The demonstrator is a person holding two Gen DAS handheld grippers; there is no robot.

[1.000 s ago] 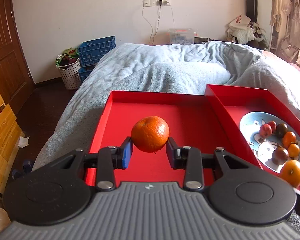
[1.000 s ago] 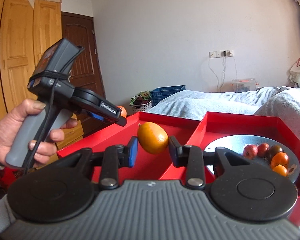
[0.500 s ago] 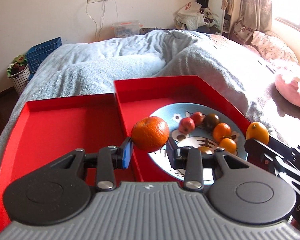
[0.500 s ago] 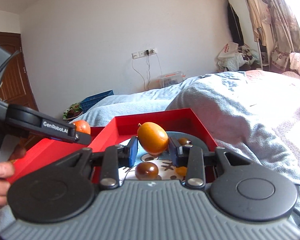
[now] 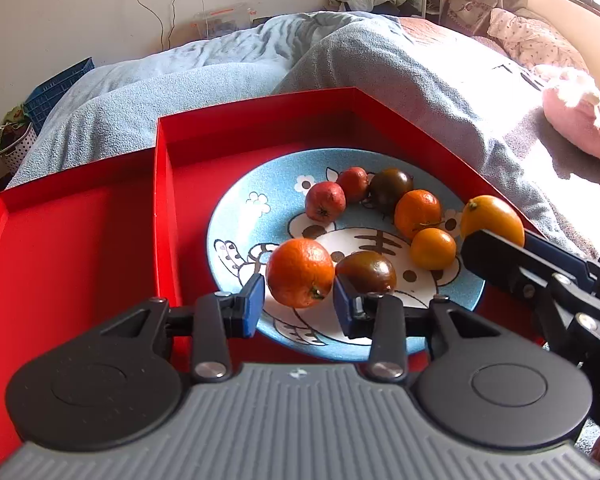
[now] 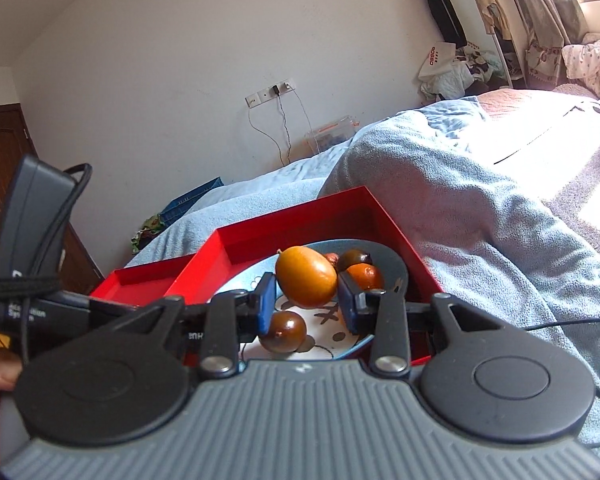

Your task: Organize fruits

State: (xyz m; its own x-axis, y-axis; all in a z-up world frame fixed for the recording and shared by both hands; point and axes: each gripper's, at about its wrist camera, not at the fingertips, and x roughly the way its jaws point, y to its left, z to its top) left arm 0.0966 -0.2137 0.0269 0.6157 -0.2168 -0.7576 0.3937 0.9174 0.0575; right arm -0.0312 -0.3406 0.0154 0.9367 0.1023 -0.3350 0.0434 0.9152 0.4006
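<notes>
While each gripper pinches fruit, the left gripper [image 5: 299, 305] hides the plate [image 5: 236, 216] front.

In the left wrist view, the left red tray [image 5: 68, 232] lay bare at centre left. On the plate [image 5: 236, 216], fruit crowded the right half: two red fruits [image 5: 325, 201], a dark tomato [image 5: 391, 185], two small oranges [image 5: 417, 212]. The right gripper [image 5: 496, 236] blocked the frame's right edge.
</notes>
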